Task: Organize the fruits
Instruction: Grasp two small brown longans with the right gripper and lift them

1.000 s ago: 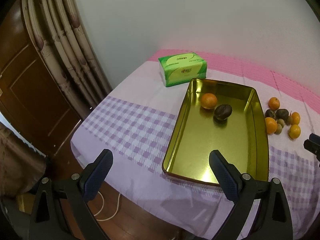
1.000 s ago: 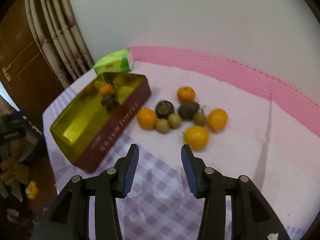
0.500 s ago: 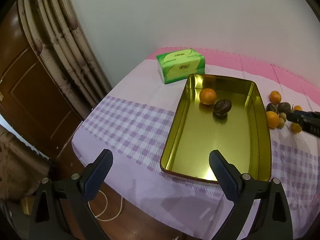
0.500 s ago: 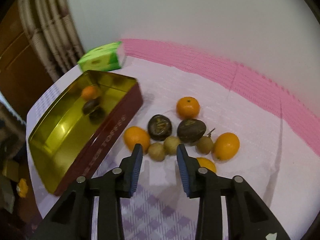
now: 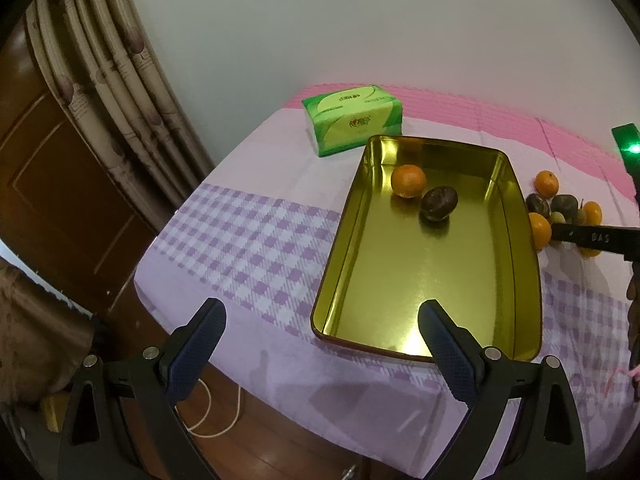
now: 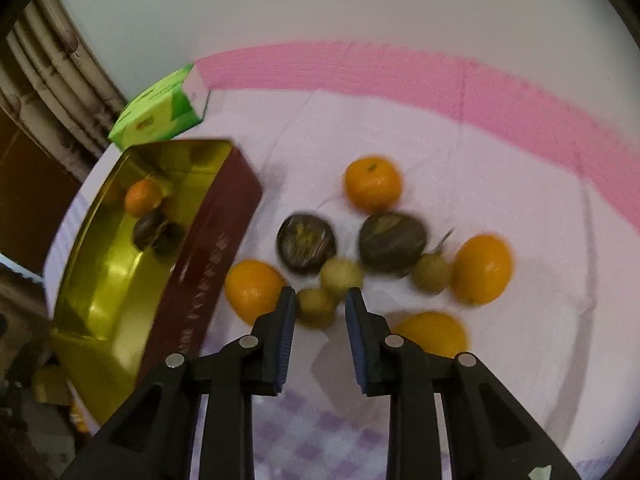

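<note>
A gold tin tray (image 5: 400,344) with dark red sides (image 6: 200,280) holds one orange (image 5: 408,181) and one dark passion fruit (image 5: 439,203). To its right lies a loose pile: several oranges (image 6: 373,182), two dark passion fruits (image 6: 306,242), small green-brown fruits (image 6: 316,306). My right gripper (image 6: 320,300) is open and empty, low over the pile, with a small green-brown fruit just beyond its fingertips. It shows at the right edge of the left wrist view (image 5: 592,236). My left gripper (image 5: 320,328) is wide open and empty, held off the table's near edge.
A green tissue pack (image 5: 352,124) sits behind the tray near the wall. The table has a purple checked and pink cloth (image 5: 248,240). A curtain (image 5: 120,80) and a brown door (image 5: 52,200) are on the left. A cable (image 5: 216,412) lies on the floor.
My right gripper has moved forward and down onto the fruit pile, its jaws narrowing a little. My left gripper has drifted slightly; the tray's contents are unchanged.
</note>
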`<action>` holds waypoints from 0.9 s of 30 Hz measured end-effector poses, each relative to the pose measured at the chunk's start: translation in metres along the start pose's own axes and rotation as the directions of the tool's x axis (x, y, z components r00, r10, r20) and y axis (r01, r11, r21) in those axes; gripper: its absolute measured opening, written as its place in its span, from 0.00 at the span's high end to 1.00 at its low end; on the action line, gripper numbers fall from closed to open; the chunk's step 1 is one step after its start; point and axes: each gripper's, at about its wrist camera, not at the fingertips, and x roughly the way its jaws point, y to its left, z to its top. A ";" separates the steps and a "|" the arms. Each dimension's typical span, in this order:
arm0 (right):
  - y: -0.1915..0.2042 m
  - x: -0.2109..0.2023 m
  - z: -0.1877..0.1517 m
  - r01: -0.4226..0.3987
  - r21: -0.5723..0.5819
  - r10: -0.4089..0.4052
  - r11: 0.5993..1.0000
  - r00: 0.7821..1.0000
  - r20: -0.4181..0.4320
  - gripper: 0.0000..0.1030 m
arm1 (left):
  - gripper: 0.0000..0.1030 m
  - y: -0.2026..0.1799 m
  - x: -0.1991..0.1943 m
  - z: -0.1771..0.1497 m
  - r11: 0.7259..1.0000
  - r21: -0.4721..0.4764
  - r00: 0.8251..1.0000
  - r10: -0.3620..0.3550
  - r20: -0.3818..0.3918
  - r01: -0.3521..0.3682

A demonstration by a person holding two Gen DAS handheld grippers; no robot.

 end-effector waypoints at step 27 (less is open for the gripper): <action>-0.041 -0.077 -0.040 -0.003 0.011 0.000 1.000 0.979 0.206 0.79 | 0.06 -0.028 -0.042 -0.007 0.986 0.160 0.973 -0.082 0.215 0.048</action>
